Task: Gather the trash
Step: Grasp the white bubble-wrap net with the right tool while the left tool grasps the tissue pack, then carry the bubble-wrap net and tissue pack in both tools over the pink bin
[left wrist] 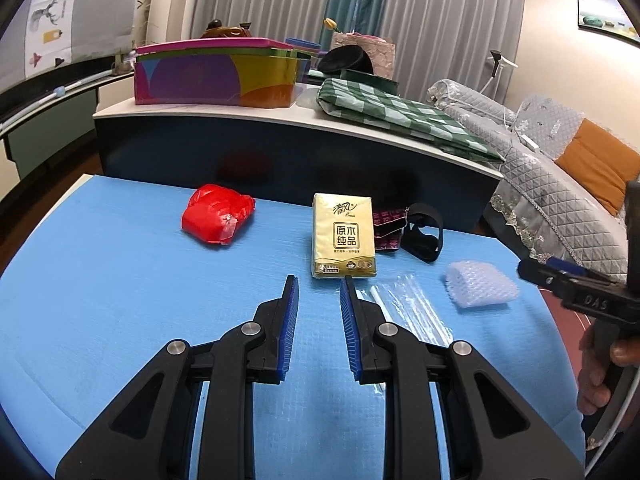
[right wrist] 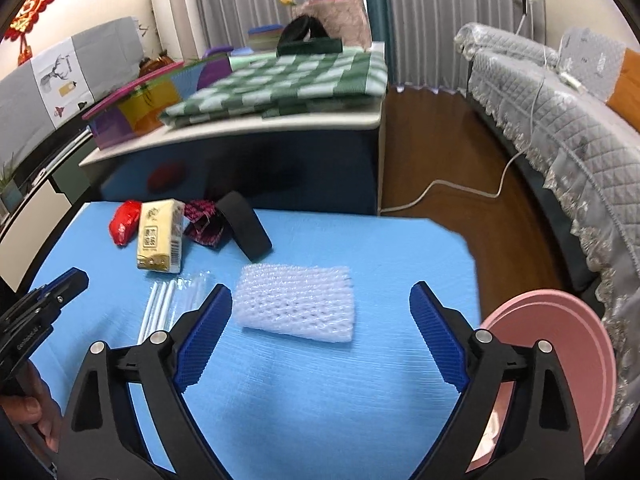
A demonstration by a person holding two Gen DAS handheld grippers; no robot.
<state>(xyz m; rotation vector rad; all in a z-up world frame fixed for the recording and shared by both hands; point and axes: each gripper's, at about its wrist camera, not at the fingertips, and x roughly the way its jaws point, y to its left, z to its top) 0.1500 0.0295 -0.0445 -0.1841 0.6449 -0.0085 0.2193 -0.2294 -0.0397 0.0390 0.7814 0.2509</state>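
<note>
Ahead, we see white foam-mesh sleeve, long axis crosswise | right gripper nearer, spread, empty | left gripper narrowly parted, empty

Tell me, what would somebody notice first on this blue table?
Probably the crumpled red bag at the far left of the blue table, because its colour is so bright. Next comes the yellow tissue pack standing in the middle, just beyond the open left gripper. The white foam net lies in front of the wide-open right gripper, with a pink bin off the table's right edge.
</note>
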